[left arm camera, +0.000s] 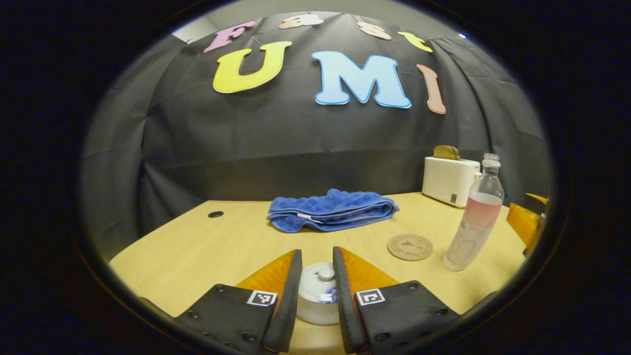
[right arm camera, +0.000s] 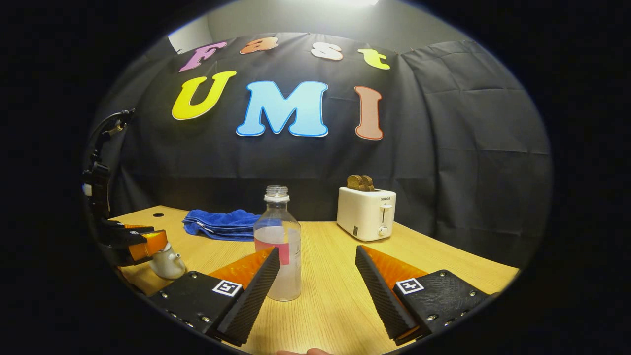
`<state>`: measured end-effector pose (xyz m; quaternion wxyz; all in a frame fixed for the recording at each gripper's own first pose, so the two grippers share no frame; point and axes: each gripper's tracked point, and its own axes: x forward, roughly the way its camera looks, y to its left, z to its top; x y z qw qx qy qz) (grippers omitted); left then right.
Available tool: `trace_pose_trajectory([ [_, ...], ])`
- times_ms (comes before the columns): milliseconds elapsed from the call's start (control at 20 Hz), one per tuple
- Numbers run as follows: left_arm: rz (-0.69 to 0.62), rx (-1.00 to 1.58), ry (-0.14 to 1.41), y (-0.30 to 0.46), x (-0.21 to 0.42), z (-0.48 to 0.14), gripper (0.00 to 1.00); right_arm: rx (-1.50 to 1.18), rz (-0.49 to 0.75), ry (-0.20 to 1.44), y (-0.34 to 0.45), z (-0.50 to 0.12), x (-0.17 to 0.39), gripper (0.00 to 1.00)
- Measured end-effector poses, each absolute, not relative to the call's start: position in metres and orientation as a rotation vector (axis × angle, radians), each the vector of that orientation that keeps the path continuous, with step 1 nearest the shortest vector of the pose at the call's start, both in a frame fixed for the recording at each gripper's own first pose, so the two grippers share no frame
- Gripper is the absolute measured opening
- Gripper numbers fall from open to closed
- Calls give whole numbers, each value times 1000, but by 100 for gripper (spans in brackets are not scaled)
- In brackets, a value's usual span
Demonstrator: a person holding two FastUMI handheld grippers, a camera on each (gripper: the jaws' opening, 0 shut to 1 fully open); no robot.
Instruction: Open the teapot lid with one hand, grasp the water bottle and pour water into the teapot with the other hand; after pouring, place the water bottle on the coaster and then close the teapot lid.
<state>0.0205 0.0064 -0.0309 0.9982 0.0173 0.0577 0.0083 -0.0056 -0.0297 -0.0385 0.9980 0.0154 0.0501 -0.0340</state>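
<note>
Left gripper view: the left tool (left arm camera: 318, 276) stands with fingers apart on either side of the teapot lid (left arm camera: 318, 278), not visibly pressing it; the coaster (left arm camera: 409, 246) lies on the desk (left arm camera: 197, 251) just beside the water bottle (left arm camera: 474, 222). Right gripper view: the right tool (right arm camera: 315, 268) is spread wide, the uncapped water bottle (right arm camera: 278, 246) upright by its left finger, the teapot (right arm camera: 166, 264) far left under the left tool (right arm camera: 143, 244).
</note>
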Motion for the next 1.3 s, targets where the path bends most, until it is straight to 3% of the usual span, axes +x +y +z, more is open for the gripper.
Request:
trace_pose_trajectory([
  [100, 3, 72, 114, -1, 26, -30, 45, 37, -70, 105, -30, -40, -6, 98],
  [150, 12, 97, 126, -1, 23, -29, 26, 40, -71, 108, -30, -41, -6, 98],
  [250, 21, 135, 132, -1, 26, -29, 23, 41, -75, 109, -32, -41, -8, 98],
  [300, 24, 135, 133, -1, 23, -27, 15, 41, -77, 108, -32, -42, -8, 98],
  [450, 29, 94, 130, -1, 22, -24, 15, 42, -78, 108, -33, -41, -9, 98],
  [500, 27, 79, 127, -1, 23, -25, 7, 43, -75, 108, -33, -42, -9, 98],
  [950, -20, -87, 91, 14, 23, 6, 6, 53, -37, 113, -21, -42, -6, 98],
  [1300, 117, -65, 23, 98, 29, 35, 5, 35, -10, 108, -8, -38, -3, 98],
])
